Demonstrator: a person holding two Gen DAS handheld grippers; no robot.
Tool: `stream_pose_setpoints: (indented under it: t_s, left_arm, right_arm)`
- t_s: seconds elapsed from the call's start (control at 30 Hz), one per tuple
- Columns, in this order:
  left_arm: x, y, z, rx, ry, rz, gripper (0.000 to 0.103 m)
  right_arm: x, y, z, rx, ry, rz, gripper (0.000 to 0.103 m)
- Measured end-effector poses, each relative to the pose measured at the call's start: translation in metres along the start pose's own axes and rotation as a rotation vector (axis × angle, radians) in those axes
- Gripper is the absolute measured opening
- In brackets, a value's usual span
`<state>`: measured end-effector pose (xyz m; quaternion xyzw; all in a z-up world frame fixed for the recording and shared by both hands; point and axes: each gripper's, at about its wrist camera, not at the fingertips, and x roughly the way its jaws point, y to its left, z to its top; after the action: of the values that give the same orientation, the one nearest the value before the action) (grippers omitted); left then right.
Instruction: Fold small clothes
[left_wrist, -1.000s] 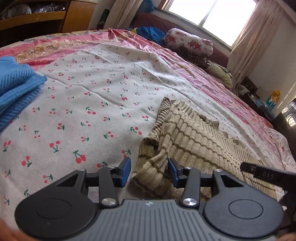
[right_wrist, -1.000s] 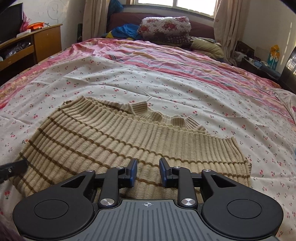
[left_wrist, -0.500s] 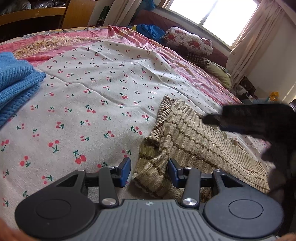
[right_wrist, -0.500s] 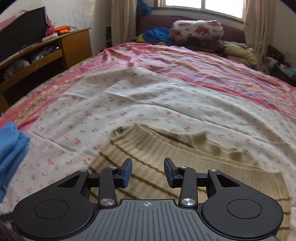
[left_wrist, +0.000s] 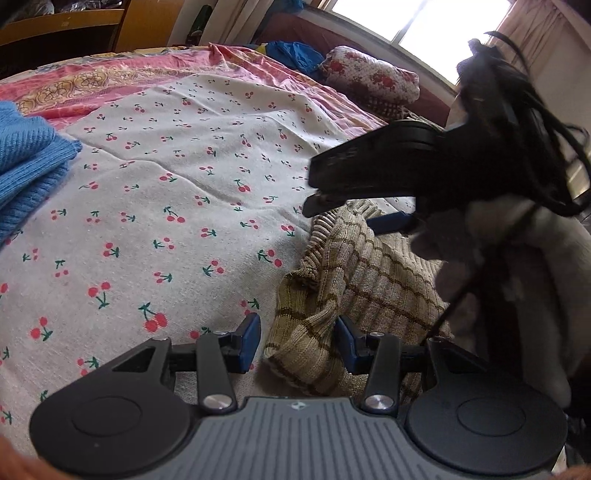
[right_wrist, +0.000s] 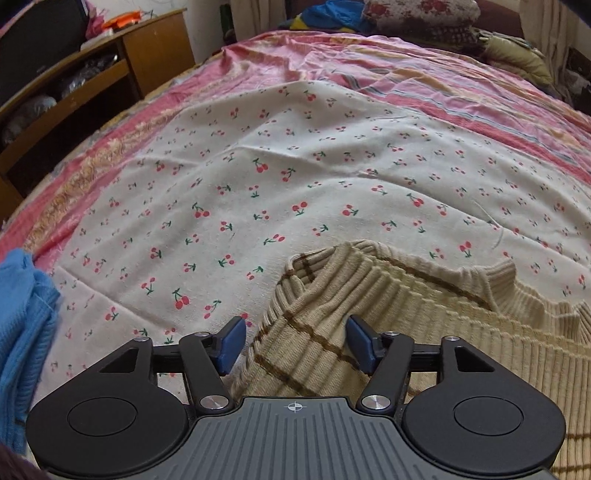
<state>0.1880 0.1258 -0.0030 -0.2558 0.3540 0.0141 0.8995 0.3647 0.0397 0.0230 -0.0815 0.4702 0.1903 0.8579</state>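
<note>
We take the beige striped sweater as our landmark; it lies flat on the cherry-print bedspread, near the bed's front edge. Well to its left sits a blue knit garment, set aside so the folding space stays free. Our left gripper hovers at the sweater's near-left corner, where the knit bunches between the unclenched pads without being pinched, ready, we judge, to take that corner. Farther along the same left edge, our right gripper is opening its jaws astride the far-left corner; nothing is grasped yet, so both corners could be lifted together for a fold.
</note>
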Motion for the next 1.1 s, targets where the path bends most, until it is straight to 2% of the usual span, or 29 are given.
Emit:
stream_pose_setpoints:
  t_s: [0.2, 0.3, 0.47, 0.73, 1.1]
  left_arm:
    - [0.002, -0.002, 0.000, 0.021, -0.003, 0.006, 0.051]
    - [0.002, -0.003, 0.000, 0.032, -0.006, 0.009, 0.051]
    - [0.002, -0.006, -0.002, 0.048, -0.014, 0.012, 0.055]
    - [0.003, -0.014, -0.005, 0.090, -0.032, 0.021, 0.063]
    - [0.004, -0.017, -0.007, 0.102, -0.068, 0.019, 0.066]
  right_arm:
    - [0.019, 0.021, 0.006, -0.116, 0.026, -0.098, 0.062]
    - [0.021, 0.023, 0.006, -0.149, 0.031, -0.111, 0.061]
    - [0.016, 0.018, 0.006, -0.152, 0.031, -0.122, 0.037]
    - [0.003, 0.008, 0.004, -0.133, 0.016, -0.074, 0.018]
    - [-0.035, -0.026, 0.005, -0.028, -0.028, 0.044, 0.015]
